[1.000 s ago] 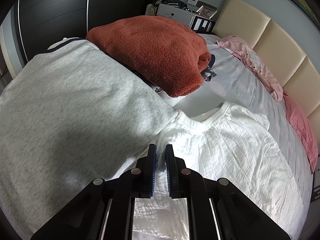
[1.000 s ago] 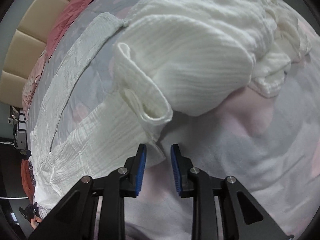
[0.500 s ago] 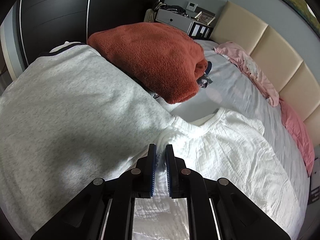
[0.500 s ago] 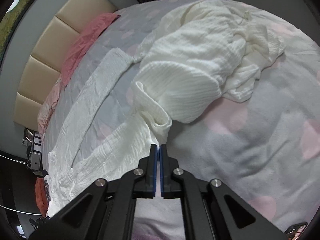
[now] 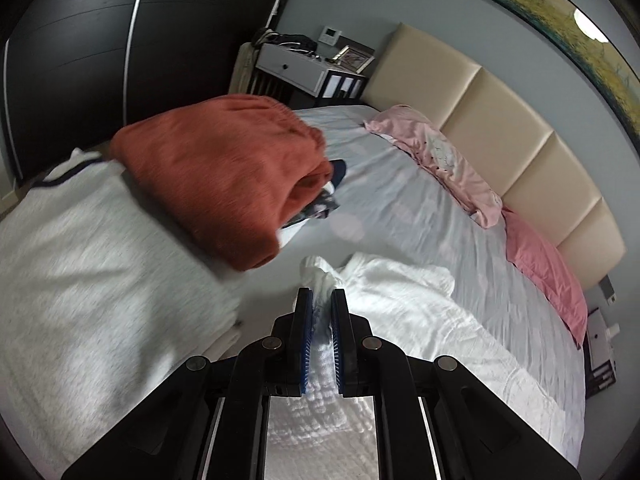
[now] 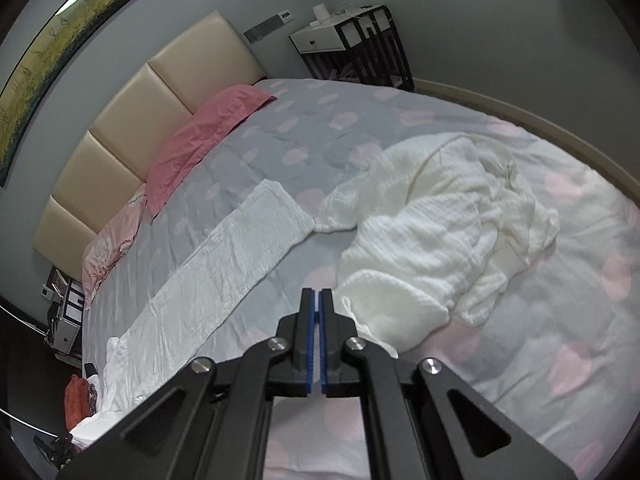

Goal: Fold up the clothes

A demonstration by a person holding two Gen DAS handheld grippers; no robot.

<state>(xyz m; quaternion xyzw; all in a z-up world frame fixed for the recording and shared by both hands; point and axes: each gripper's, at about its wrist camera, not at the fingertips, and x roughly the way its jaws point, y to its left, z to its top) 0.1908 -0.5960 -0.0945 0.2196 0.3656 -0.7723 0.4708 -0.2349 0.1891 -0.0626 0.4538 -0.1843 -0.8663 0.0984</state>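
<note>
A white crinkled garment (image 5: pixel 420 320) lies spread on the bed. My left gripper (image 5: pixel 321 306) is shut on a bunched edge of it near the neckline, and the cloth rises between the blue pads. In the right wrist view the same white garment (image 6: pixel 224 272) runs as a long strip towards a crumpled white heap (image 6: pixel 440 240). My right gripper (image 6: pixel 319 302) is shut on a thin edge of this cloth beside the heap, held above the grey quilt (image 6: pixel 400 128) with pink dots.
An orange fleece (image 5: pixel 224 176) lies folded on a grey-white sweater (image 5: pixel 100 280) at the left. Pink pillows (image 5: pixel 540 260) line the beige headboard (image 5: pixel 500 112). A white nightstand (image 5: pixel 296 68) and a dark wardrobe (image 5: pixel 80 40) stand behind the bed.
The right gripper went from open to shut on the white cloth's edge. Both grippers have risen from the bed, and the left one lifts the neckline edge with it.
</note>
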